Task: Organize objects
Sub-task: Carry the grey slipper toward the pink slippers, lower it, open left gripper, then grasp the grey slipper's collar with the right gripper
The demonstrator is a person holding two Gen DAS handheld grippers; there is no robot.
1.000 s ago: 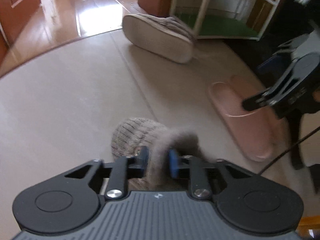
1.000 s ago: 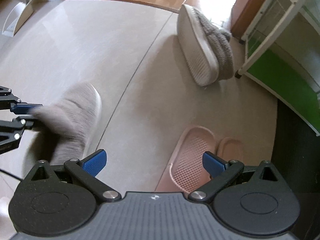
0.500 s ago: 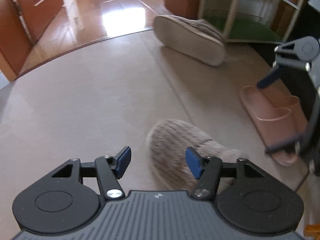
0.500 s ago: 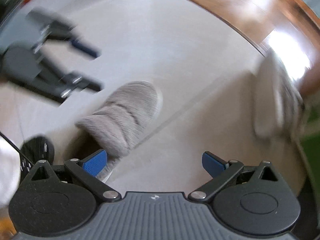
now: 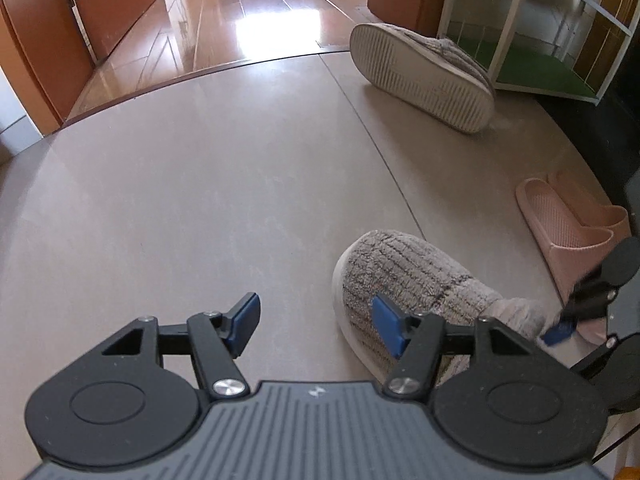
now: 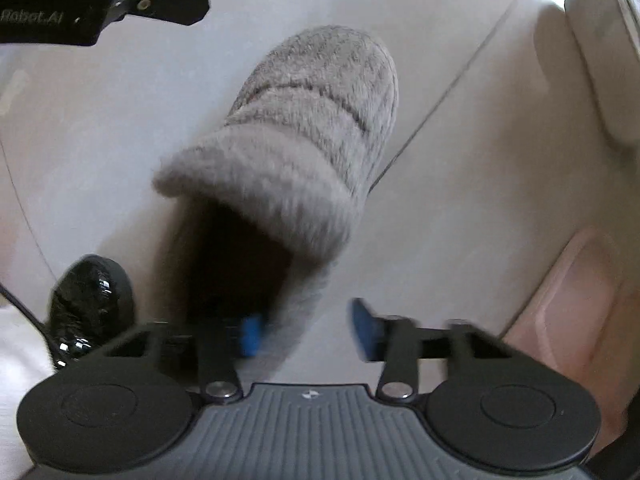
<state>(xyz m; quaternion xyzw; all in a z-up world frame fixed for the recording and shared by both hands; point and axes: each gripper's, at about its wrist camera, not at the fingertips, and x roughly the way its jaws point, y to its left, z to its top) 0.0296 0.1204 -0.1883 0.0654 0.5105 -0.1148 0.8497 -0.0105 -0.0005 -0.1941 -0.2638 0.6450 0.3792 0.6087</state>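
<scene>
A grey fuzzy slipper (image 5: 400, 276) lies upright on the beige floor, toe pointing away. My left gripper (image 5: 318, 326) is open with nothing between its pads and sits just left of that slipper. My right gripper (image 6: 308, 332) points down over the grey slipper (image 6: 312, 120) at its heel end. Its jaws are closing, with the slipper's side wall between the blue pads; the right pad still stands clear of the wall. The right gripper (image 5: 580, 312) also shows at the edge of the left wrist view. A matching grey slipper (image 5: 420, 76) lies on its side, sole showing, farther off.
Two pink slippers (image 5: 568, 232) sit side by side to the right, close to the grey one. A white wire rack (image 5: 520, 40) with a green mat stands behind. Beyond the beige floor is glossy wood flooring (image 5: 248, 20). A black shiny object (image 6: 92, 300) is by my right gripper.
My left gripper let go of the grey slipper, opened and shifted left; the slipper now rests on the floor. My right gripper swung down from the pink slippers onto it and narrowed its jaws.
</scene>
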